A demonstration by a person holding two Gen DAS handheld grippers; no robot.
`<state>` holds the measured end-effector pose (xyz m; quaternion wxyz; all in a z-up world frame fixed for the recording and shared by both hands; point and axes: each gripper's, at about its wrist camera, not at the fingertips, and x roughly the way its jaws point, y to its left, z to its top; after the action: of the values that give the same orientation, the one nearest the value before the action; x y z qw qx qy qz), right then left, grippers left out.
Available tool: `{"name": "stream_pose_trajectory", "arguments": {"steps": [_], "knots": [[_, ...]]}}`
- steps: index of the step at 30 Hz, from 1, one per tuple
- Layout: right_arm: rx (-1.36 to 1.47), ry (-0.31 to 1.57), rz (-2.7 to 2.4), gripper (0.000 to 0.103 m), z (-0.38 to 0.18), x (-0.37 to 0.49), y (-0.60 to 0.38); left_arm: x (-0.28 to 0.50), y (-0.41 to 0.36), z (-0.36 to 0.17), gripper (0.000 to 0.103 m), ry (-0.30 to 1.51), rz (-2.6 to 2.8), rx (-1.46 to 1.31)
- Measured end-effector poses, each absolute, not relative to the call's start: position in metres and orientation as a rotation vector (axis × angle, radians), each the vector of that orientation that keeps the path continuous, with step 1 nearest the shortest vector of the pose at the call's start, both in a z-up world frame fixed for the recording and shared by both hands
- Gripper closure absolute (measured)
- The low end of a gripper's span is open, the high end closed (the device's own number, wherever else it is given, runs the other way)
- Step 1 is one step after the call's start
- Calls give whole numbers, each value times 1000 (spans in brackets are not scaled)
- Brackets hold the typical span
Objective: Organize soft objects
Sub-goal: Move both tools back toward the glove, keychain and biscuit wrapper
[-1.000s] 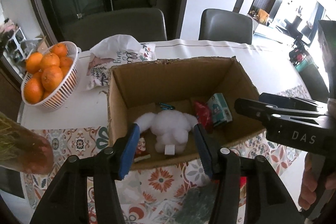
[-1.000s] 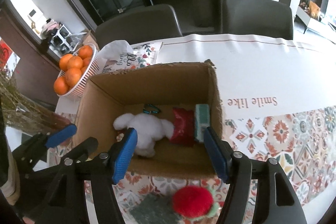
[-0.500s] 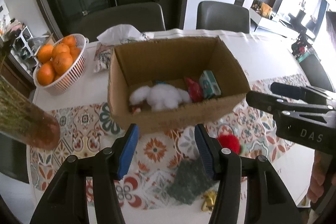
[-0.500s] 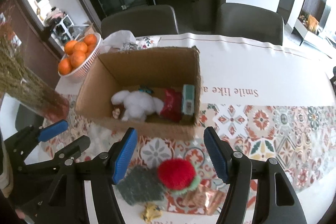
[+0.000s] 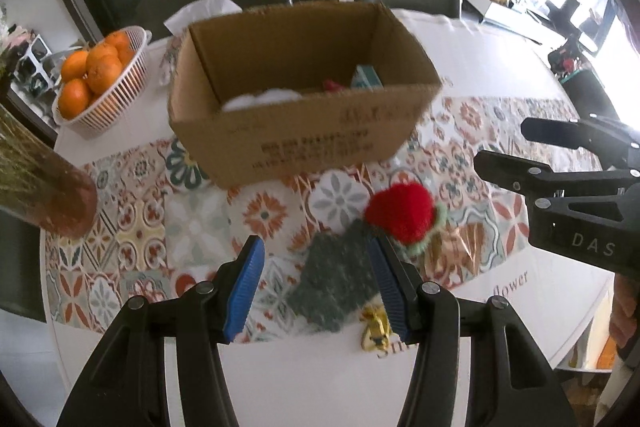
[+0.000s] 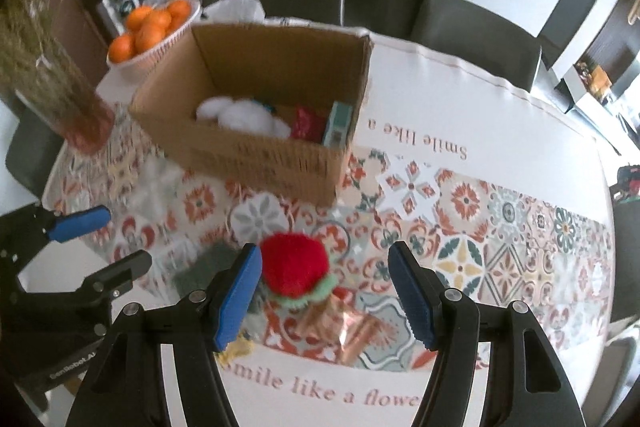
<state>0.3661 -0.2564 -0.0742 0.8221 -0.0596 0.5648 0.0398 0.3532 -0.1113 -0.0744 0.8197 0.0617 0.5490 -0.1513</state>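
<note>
Strawberry sits just ahead of my right gripper, nearer its left finger; both it and left gripper are spread, empty.

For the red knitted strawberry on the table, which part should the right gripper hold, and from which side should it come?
Grip the round red body of the strawberry, probably from above. It lies on its side, its green frill toward the camera, touching the dark green cloth. The open right gripper is already over it.

Both wrist cameras look down and forward along their own fingers from the table's near edge, left of and right of each other, sharing the cardboard box and the red plush strawberry.
</note>
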Motion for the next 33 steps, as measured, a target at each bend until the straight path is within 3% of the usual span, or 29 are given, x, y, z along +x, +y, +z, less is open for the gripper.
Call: {"name": "stream_pose_trajectory", "arguments": {"steps": [33], "knots": [[-549,1589,364,36,-188,343,-243,303,-164,-174,49,1532,-398,140]]}}
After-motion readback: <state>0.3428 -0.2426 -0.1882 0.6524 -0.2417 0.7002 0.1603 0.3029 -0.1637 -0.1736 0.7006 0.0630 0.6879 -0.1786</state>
